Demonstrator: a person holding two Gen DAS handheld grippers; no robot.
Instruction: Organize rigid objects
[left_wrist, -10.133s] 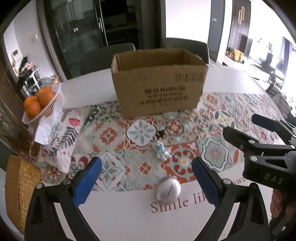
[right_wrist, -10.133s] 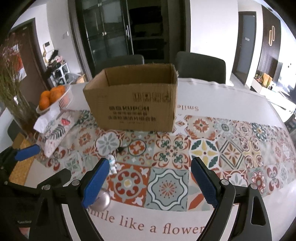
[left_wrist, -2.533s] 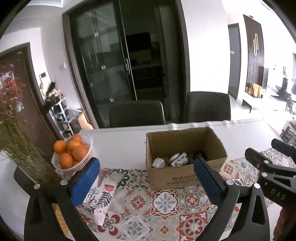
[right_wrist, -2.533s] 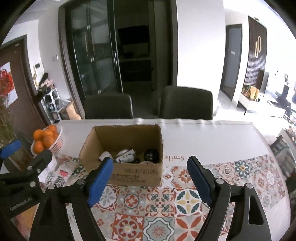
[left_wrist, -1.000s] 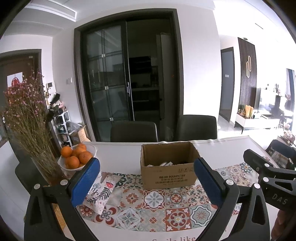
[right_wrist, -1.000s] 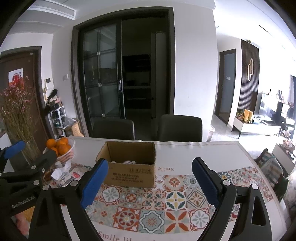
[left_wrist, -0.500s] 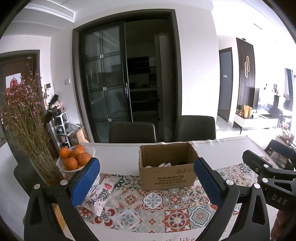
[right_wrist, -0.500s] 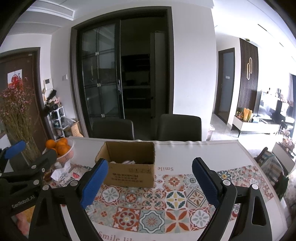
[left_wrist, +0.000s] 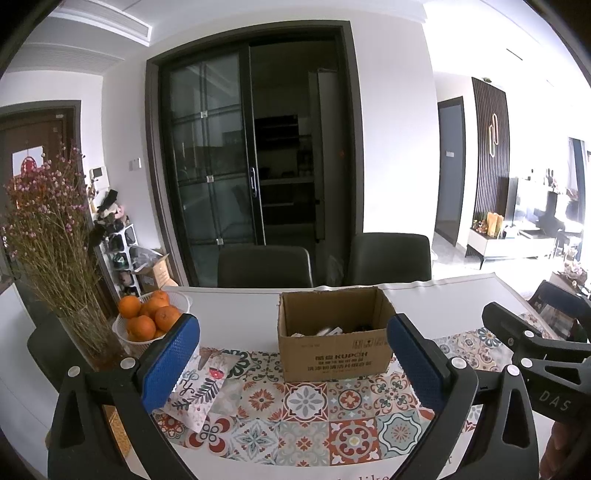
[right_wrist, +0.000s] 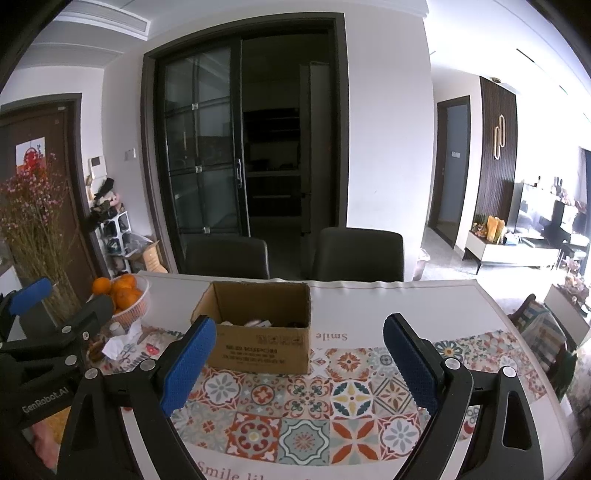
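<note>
An open cardboard box (left_wrist: 334, 354) stands on the patterned tablecloth (left_wrist: 306, 406) at mid-table, with several small objects inside, only their tops showing. It also shows in the right wrist view (right_wrist: 262, 350). My left gripper (left_wrist: 295, 362) is open and empty, held high and back from the box. My right gripper (right_wrist: 299, 362) is open and empty too, well short of the box. Each gripper shows at the edge of the other's view.
A white basket of oranges (left_wrist: 149, 321) and a vase of dried flowers (left_wrist: 55, 258) stand at the left. A patterned pouch (left_wrist: 199, 387) lies left of the box. Two dark chairs (left_wrist: 264, 266) stand behind the table. A crumpled tissue (right_wrist: 118, 341) lies near the basket.
Both grippers have risen and drawn back from the box over the last seconds, so the room fills the views. In the last half second almost nothing has moved.
</note>
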